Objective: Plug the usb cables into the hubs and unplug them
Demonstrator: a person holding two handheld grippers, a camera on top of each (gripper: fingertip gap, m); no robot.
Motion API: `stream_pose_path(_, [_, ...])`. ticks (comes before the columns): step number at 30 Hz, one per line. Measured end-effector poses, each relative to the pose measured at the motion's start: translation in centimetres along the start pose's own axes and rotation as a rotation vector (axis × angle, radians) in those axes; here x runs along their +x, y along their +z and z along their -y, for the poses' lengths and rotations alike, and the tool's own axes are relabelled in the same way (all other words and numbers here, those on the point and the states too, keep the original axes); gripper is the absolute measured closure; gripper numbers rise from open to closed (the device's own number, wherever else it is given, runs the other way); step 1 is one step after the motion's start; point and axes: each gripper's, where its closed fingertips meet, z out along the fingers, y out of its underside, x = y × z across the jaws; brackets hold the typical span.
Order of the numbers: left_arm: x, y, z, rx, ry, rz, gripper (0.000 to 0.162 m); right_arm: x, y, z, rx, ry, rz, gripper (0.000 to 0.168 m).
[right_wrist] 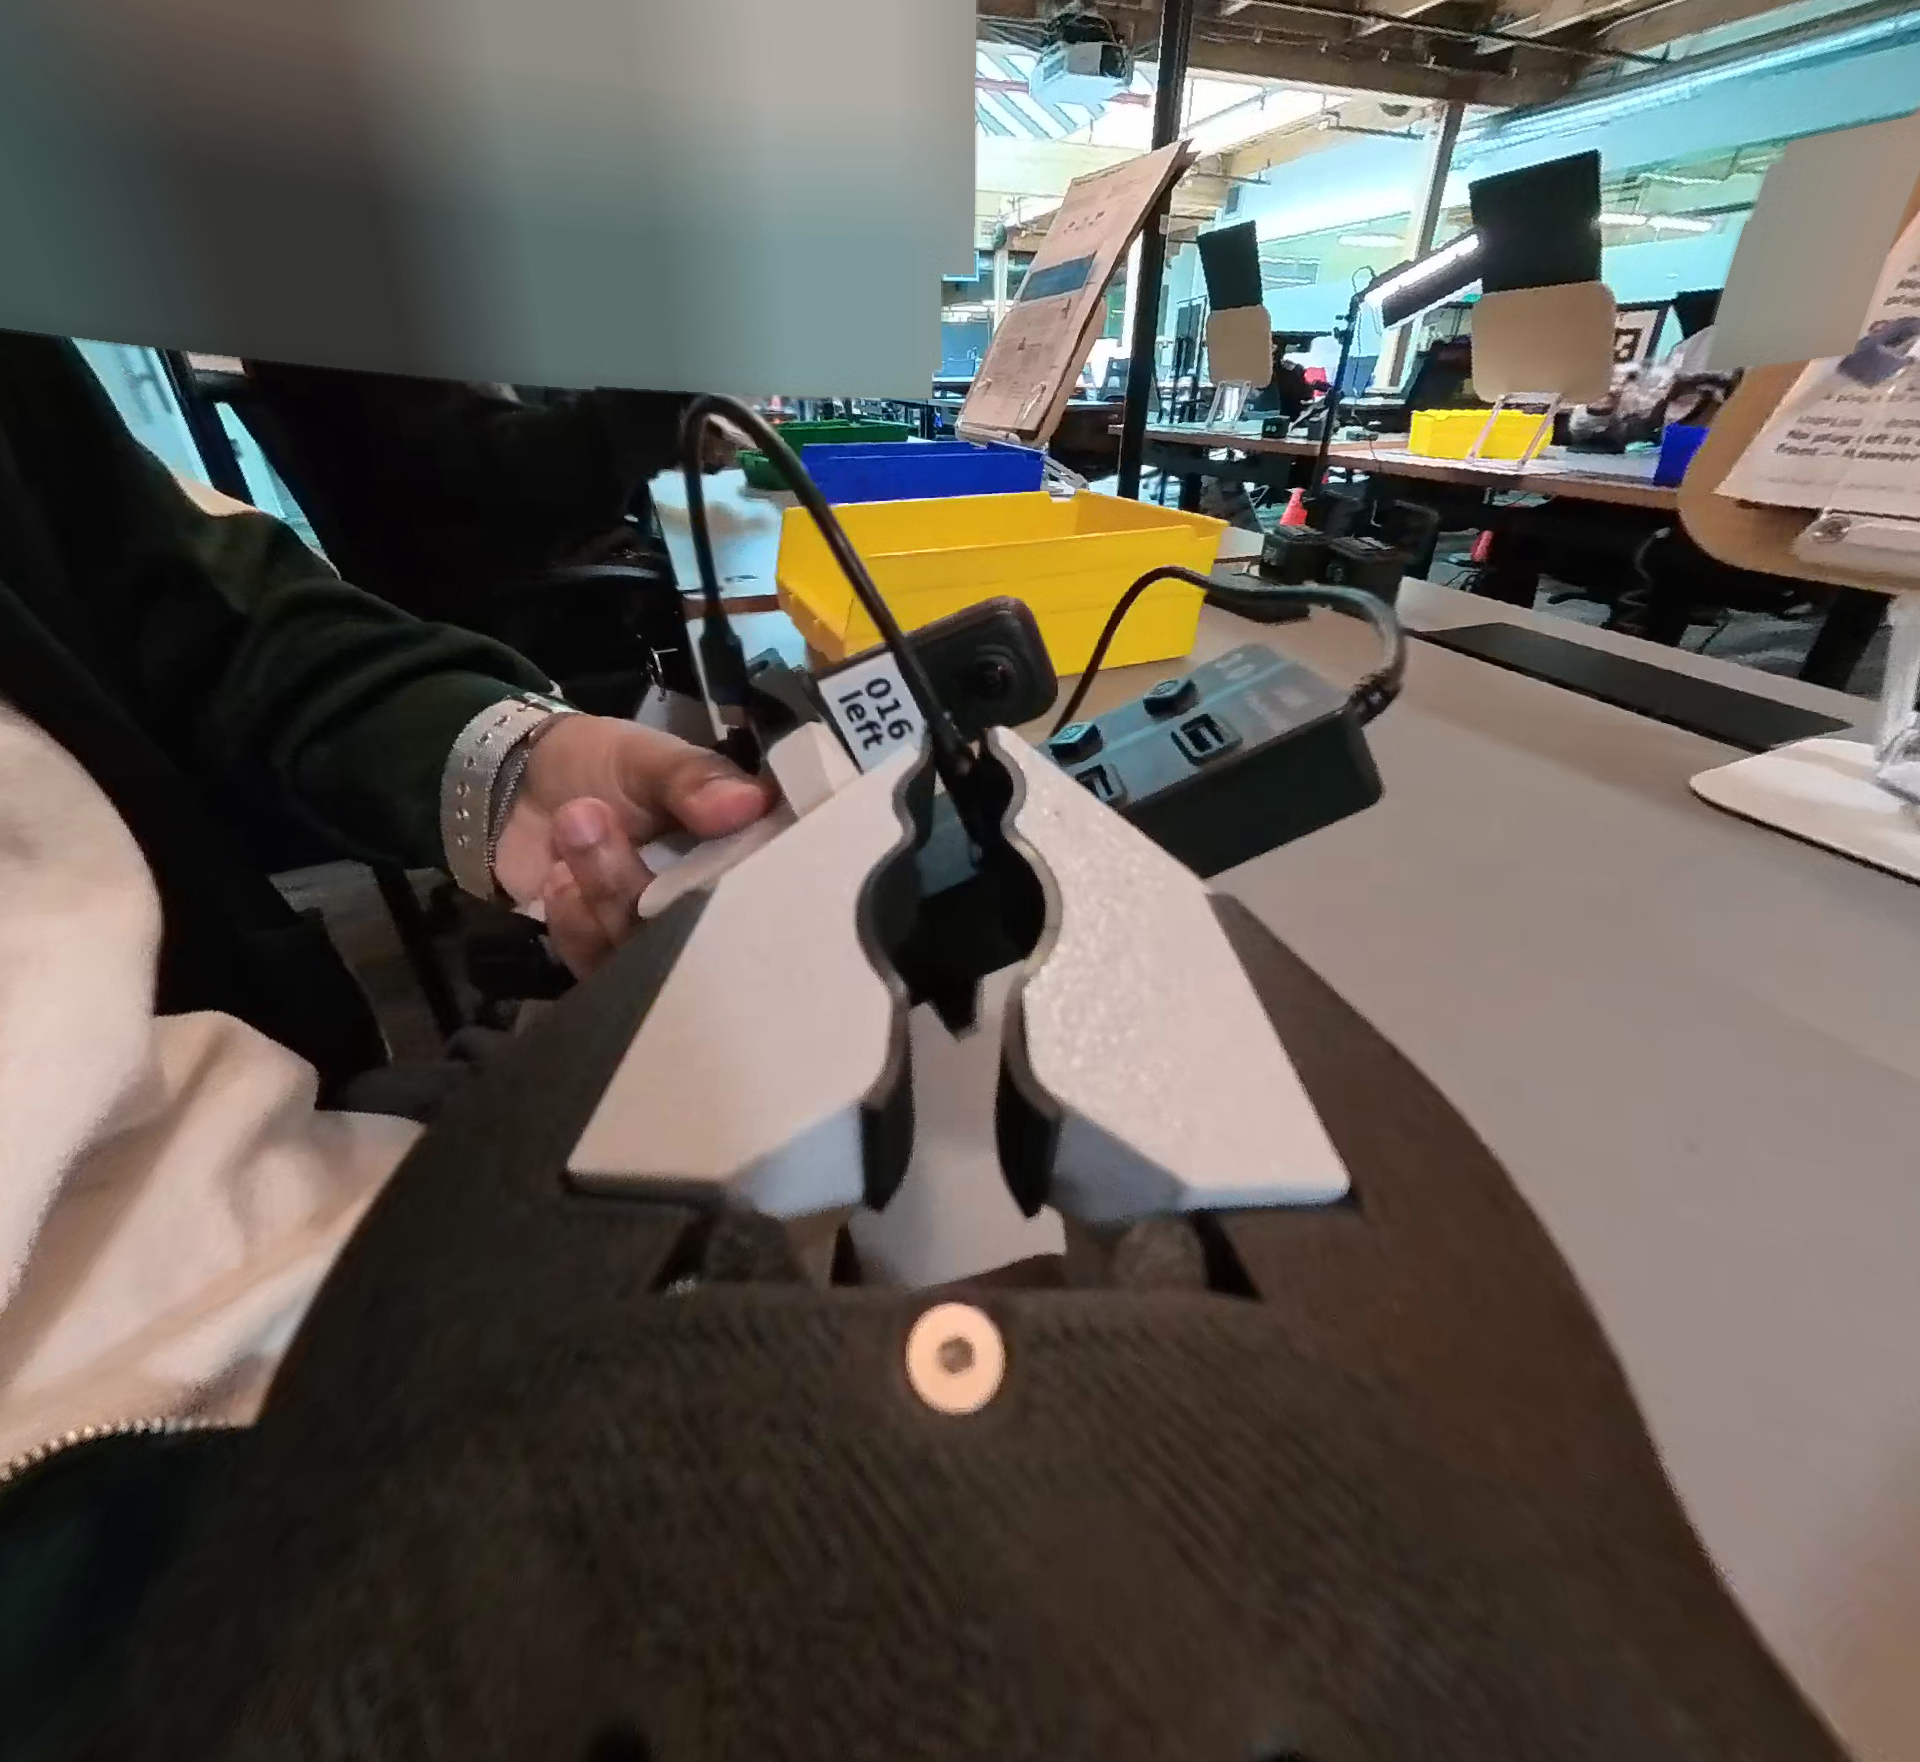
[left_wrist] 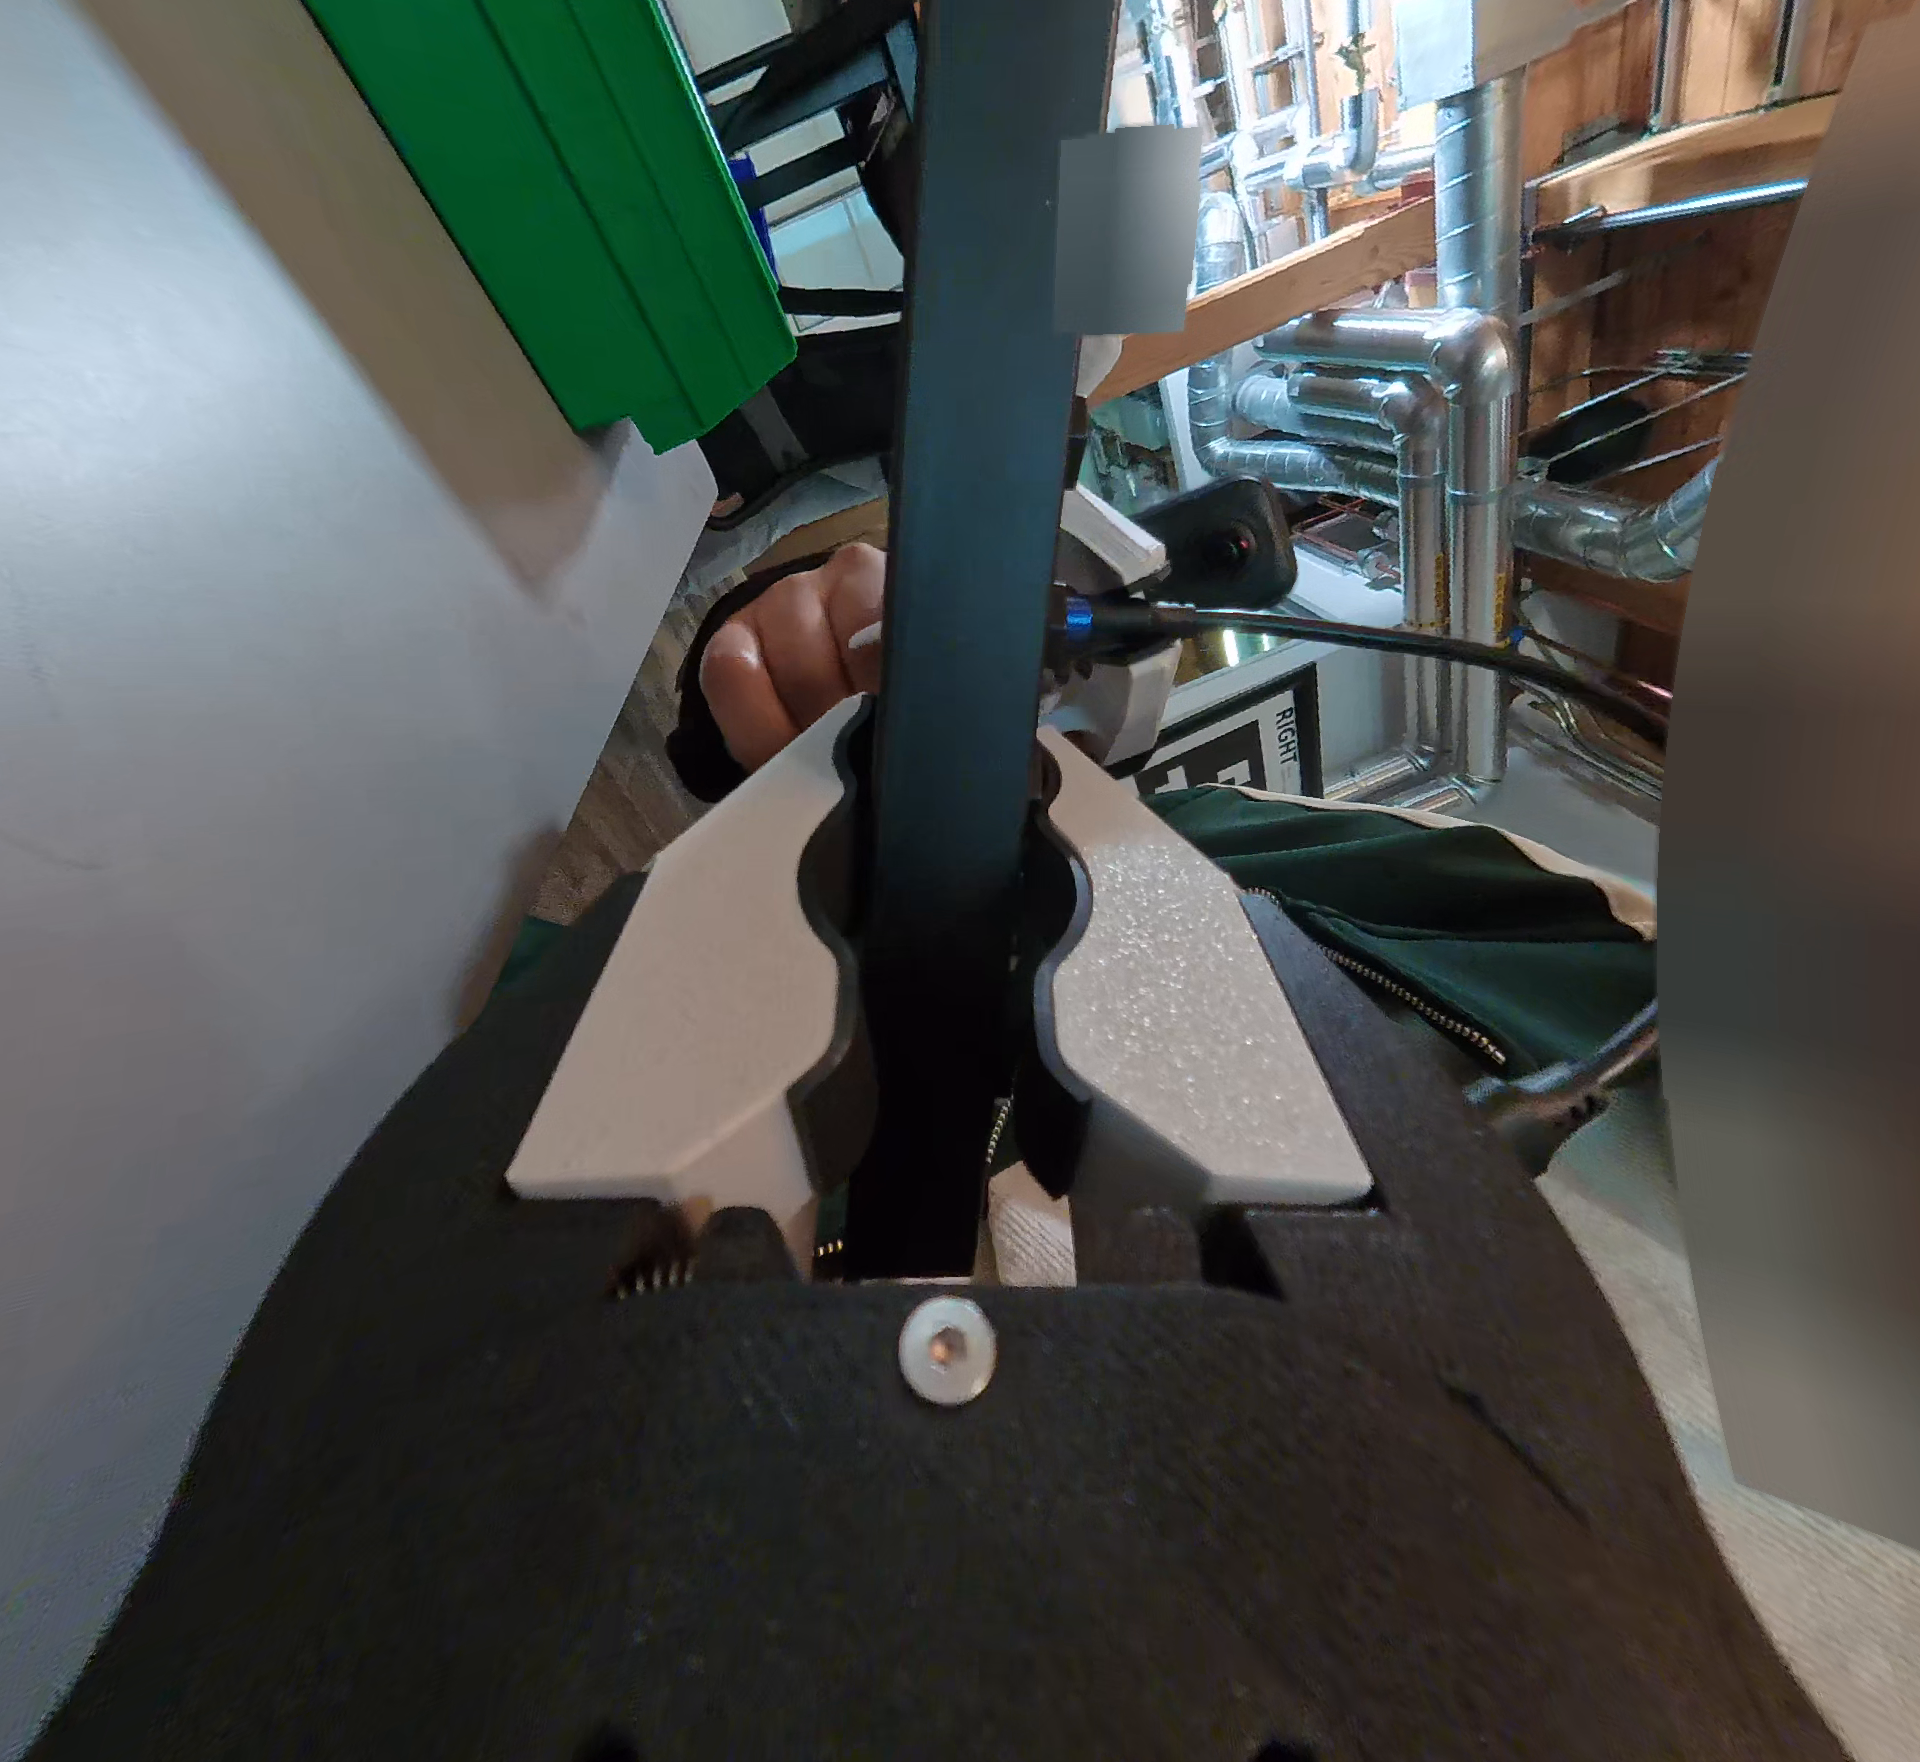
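Note:
My left gripper [left_wrist: 951, 746] is shut on a long black USB hub [left_wrist: 997, 362], held edge-on and pointing away from me. The hub also shows in the right wrist view [right_wrist: 1226, 756], with its ports and buttons facing up, just above the grey table [right_wrist: 1558, 1037]. My right gripper [right_wrist: 956, 777] is shut on a black USB plug [right_wrist: 961, 845] whose cable [right_wrist: 831, 528] arcs up and left. In the left wrist view the plug [left_wrist: 1091, 616], with a blue insert, meets the hub's right face. How deep it sits is hidden.
A yellow bin [right_wrist: 997, 569] and a blue bin [right_wrist: 914, 471] stand behind the hub. A green bin [left_wrist: 571, 154] is at the left. A white stand base [right_wrist: 1818, 798] sits at the right. A person's hand [right_wrist: 623, 819] holds the left gripper.

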Motion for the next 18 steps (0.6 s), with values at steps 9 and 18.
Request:
stream_pose_path(9, [-0.71, -0.13, 0.18, 0.007, -0.005, 0.028, 0.136, 0.34, 0.05, -0.5, -0.062, -0.182, -0.104, 0.165])
stream_pose_path(18, [-0.08, 0.02, 0.11, -0.001, 0.031, 0.024, 0.136, 0.04, -0.03, 0.39, 0.003, -0.02, -0.046, 0.165])
